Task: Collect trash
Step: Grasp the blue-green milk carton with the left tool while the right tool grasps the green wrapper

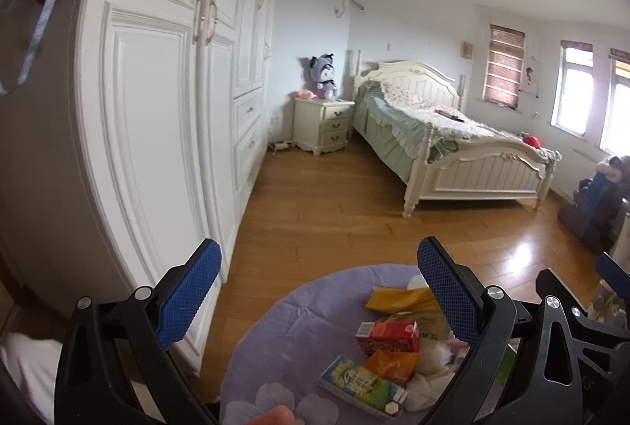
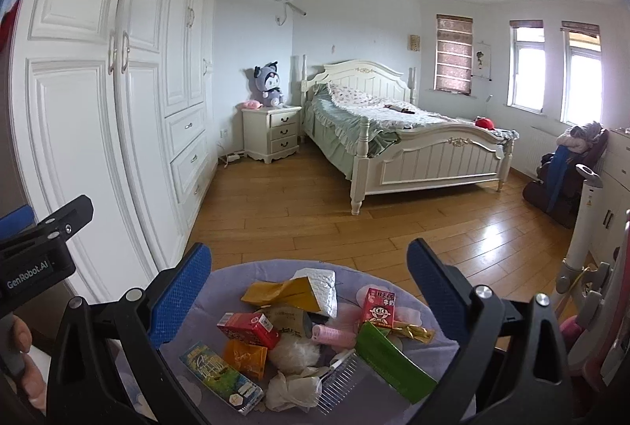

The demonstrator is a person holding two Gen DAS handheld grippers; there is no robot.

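Note:
A heap of trash lies on a round purple mat (image 2: 189, 330). In the right wrist view it includes a yellow wrapper (image 2: 283, 293), a red carton (image 2: 248, 328), a red milk box (image 2: 380, 307), a green packet (image 2: 393, 362), an orange packet (image 2: 246, 358), a green-blue carton (image 2: 220, 377) and crumpled tissue (image 2: 291, 389). My right gripper (image 2: 309, 248) hovers open above the heap, holding nothing. In the left wrist view my left gripper (image 1: 319, 252) is open and empty too, over the mat's (image 1: 299, 326) left part, with the red carton (image 1: 388, 336) and green-blue carton (image 1: 362, 383) below it.
A comb (image 2: 338, 381), a pink roll (image 2: 334, 336) and a white fluffy ball (image 2: 293, 352) lie among the trash. A white wardrobe (image 2: 98, 110) stands close on the left. Wooden floor (image 2: 315, 212) runs to a bed (image 2: 413, 149) and nightstand (image 2: 271, 133). A white appliance (image 2: 582, 228) stands at right.

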